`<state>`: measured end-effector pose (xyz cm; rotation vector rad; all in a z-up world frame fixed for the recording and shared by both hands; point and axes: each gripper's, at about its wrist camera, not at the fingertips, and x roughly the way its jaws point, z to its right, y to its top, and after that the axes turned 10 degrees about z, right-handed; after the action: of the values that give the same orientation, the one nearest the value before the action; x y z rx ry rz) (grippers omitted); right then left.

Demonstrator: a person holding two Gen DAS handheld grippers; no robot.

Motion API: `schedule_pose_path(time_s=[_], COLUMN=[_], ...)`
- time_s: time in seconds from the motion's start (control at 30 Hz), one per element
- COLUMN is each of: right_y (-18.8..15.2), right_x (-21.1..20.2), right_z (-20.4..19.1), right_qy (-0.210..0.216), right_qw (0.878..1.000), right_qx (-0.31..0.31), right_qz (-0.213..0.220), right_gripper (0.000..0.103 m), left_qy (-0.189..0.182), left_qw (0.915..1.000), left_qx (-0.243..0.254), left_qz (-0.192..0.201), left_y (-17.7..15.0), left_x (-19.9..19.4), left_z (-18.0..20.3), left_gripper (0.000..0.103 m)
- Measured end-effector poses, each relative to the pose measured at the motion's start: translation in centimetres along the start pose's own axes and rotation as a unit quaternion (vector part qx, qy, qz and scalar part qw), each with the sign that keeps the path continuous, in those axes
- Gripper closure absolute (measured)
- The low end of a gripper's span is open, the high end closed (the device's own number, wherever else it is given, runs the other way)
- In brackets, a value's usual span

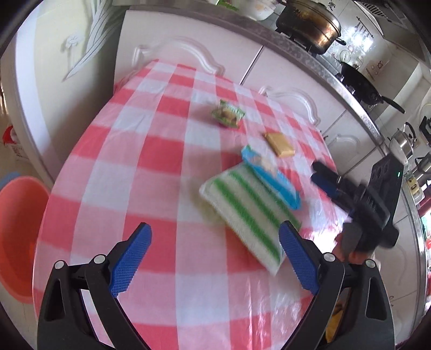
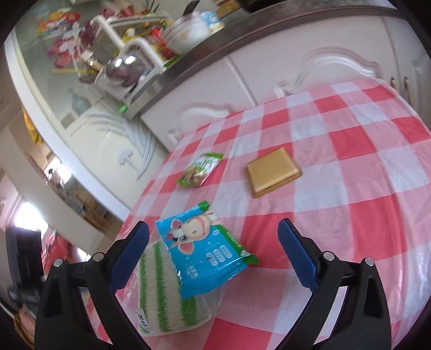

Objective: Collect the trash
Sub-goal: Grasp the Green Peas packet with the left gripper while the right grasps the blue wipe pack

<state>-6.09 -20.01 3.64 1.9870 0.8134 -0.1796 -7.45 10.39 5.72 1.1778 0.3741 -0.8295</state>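
On the red-and-white checked tablecloth lie a green snack wrapper, a flat yellow packet and a blue wrapper that rests on a green-striped white cloth in plastic. My left gripper is open, near the striped cloth's near corner, holding nothing. My right gripper is open over the blue wrapper, with nothing between its pads. In the left wrist view the right gripper shows at the table's right edge, a hand under it.
An orange plastic bin stands on the floor left of the table. White cabinets and a counter with pots, a pan and kettles run behind the table. A dish rack sits on the counter.
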Motion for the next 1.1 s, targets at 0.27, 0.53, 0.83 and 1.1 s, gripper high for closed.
schedule_pose_path(time_s=[0.27,0.53,0.83,1.1], right_y=[-1.0,-1.7,-1.9,-1.9], right_x=[2.7,4.2,4.9,5.0], right_z=[-1.9,-3.3,-3.1,-3.2], right_qy=[0.006,-0.011,-0.022,-0.026], right_qw=[0.998,0.994,0.992,0.991], right_qx=[-0.044,-0.090,-0.093,-0.098], right_qz=[-0.048,-0.069,-0.082,-0.084], right_gripper=[0.007,0.007,0.006,0.008], left_qy=[-0.010,0.006,-0.002,0.003], left_qw=[0.9989,0.9946,0.9905,0.9879], left_qx=[0.043,0.101,0.129,0.145], left_qz=[0.013,-0.021,-0.048,-0.054], left_y=[7.0,11.1,12.4,12.4], left_x=[5.1,13.3,18.3,20.4], left_z=[2.0,3.6,4.0,4.3], left_gripper=[0.009,0.009,0.009,0.009])
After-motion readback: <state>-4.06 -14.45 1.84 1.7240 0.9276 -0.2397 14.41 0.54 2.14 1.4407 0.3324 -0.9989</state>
